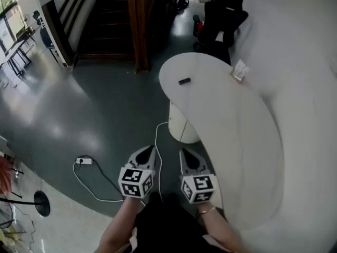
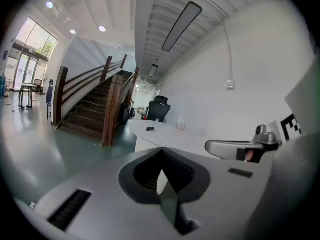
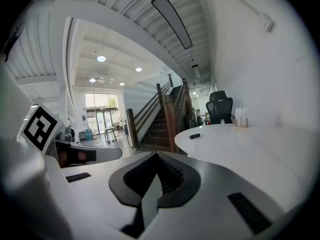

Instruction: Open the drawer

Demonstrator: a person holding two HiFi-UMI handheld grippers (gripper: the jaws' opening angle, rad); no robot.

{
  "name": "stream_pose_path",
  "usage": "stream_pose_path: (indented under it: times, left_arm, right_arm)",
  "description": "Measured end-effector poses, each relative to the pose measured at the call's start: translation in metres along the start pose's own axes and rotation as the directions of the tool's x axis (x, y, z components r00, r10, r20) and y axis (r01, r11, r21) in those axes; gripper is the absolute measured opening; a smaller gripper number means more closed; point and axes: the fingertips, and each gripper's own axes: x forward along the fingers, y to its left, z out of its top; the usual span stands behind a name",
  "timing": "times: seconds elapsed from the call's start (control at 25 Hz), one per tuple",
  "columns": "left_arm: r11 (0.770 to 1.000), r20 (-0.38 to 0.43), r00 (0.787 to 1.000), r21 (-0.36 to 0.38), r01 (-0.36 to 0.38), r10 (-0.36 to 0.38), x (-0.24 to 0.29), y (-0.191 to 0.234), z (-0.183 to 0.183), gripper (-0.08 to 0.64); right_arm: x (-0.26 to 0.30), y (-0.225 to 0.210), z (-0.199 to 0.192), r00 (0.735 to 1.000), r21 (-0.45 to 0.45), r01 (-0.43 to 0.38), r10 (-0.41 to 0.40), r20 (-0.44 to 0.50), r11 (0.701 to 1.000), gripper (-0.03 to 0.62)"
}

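Left hand-held gripper [image 1: 146,153] and right hand-held gripper [image 1: 187,156]: jaws together, empty, side by side above the floor. Drawer probably in the white cabinet [image 1: 180,123] under the tabletop [image 1: 237,136], just ahead; no handle can be made out. Likely rigid and smooth-sliding, so hook the front's top edge.

Cabinet [image 1: 180,124] partly hidden beneath desk [image 1: 231,125]

We find no readable text, numbers or brands anywhere. The only markings are black-and-white square codes, no letters, on the cubes of the left gripper [image 1: 147,153] and right gripper [image 1: 187,156]. Small stand [image 1: 240,70] on the desk [image 1: 226,115] may carry print, too small for us to read.
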Motion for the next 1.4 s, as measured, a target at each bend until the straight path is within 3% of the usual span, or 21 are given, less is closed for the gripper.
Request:
stream_pose_path:
  times: [0.64,0.92,1.4]
  left_arm:
    - [0.999,-0.033,0.999,-0.022,-0.024,0.023,0.029,0.014,-0.014,0.003]
    - [0.999,-0.070,0.997,-0.043,0.015,-0.018,0.074,0.069,-0.014,0.003]
    - [0.984,-0.160,0.971,-0.010,0.180,-0.179,0.171,0.191,0.027,0.003]
  right_arm:
    - [0.018,-0.005,-0.004,0.999,0.062,-0.043,0.044,-0.013,0.997,0.003]
    - [0.086,0.002,-0.009,0.998,0.061,-0.006,0.009,-0.057,0.998,0.003]
    - [0.234,0.011,0.003,0.979,0.082,0.176,-0.166,-0.115,0.981,0.003]
